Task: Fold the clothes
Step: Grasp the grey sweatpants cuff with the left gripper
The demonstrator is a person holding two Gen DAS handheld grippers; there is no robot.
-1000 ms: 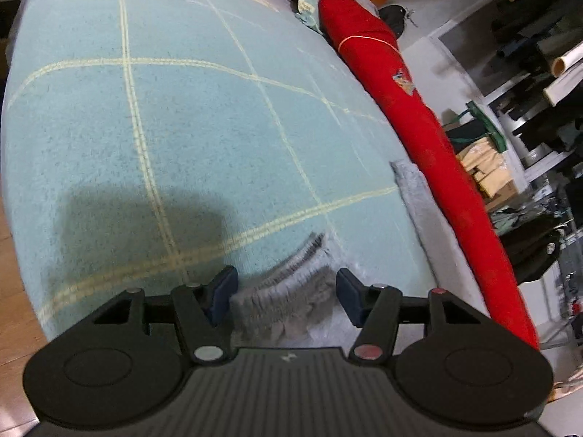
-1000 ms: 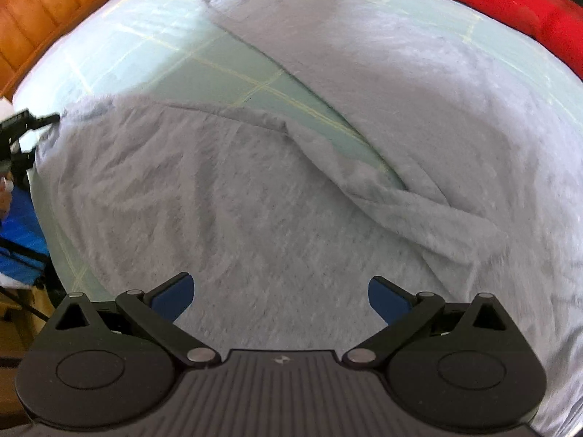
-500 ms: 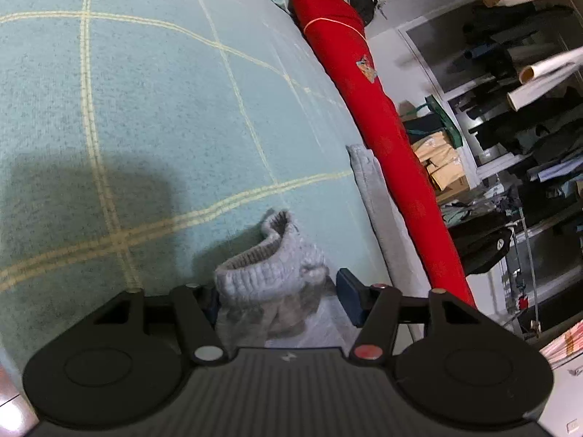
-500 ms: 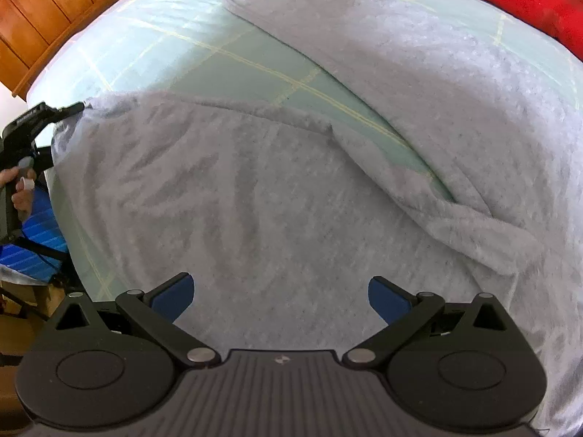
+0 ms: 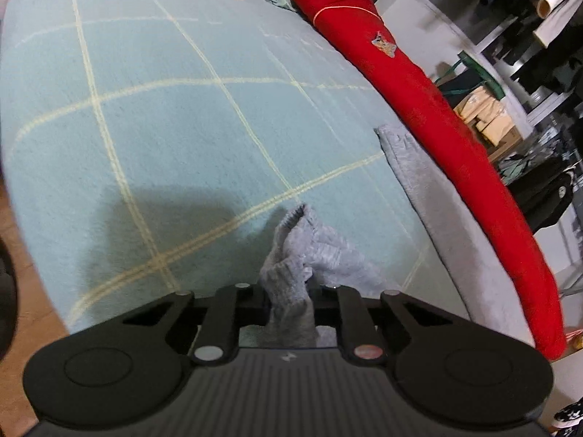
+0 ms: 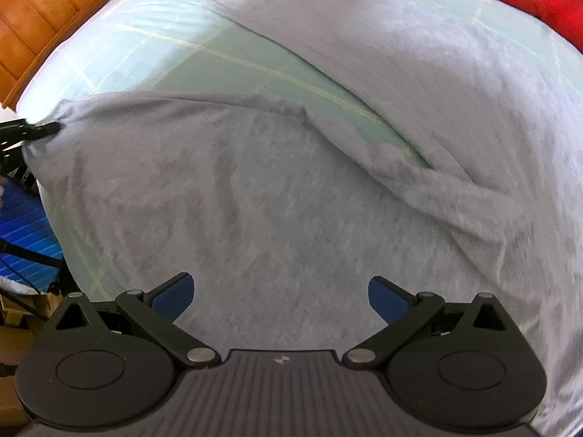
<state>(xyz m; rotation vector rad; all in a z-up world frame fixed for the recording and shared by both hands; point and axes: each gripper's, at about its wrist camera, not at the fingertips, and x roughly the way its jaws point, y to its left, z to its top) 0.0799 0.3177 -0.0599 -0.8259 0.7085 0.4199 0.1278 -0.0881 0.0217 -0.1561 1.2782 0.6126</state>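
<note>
Left wrist view, left to right: pale green bedcover [image 5: 175,138] with yellow grid lines fills the left and centre, a dark shadow on it near the gripper. Left gripper [image 5: 289,293] sits at the near edge, its jaws have just been closing and now pinch a ribbed cuff of the grey garment [image 5: 291,284]; the cuff bunches up between the fingers and sticks out beyond them, its tip lifted off the cover. Right of the cuff the grey cloth runs on toward a long grey strip lying along the right side of the bed. Just beside that strip, further right, a long red bolster [image 5: 437,109] runs from far to near along the bed edge. Beyond it, cluttered shelves and cardboard boxes [image 5: 484,116], blurry. Right wrist view, left to right: at the far left edge a black fingertip clamps a corner of the grey garment [image 6: 291,200], cloth pulled taut from that point. Wooden headboard [image 6: 54,11] at the far left. Grey garment spreads over most of the bed, a wedge of green cover showing between two grey panels at centre. Right gripper [image 6: 280,296] is at the near edge, jaws wide apart, blue pads [image 6: 175,293] hanging over flat grey cloth, nothing between them gripped. Red bolster at the far right corner.
</note>
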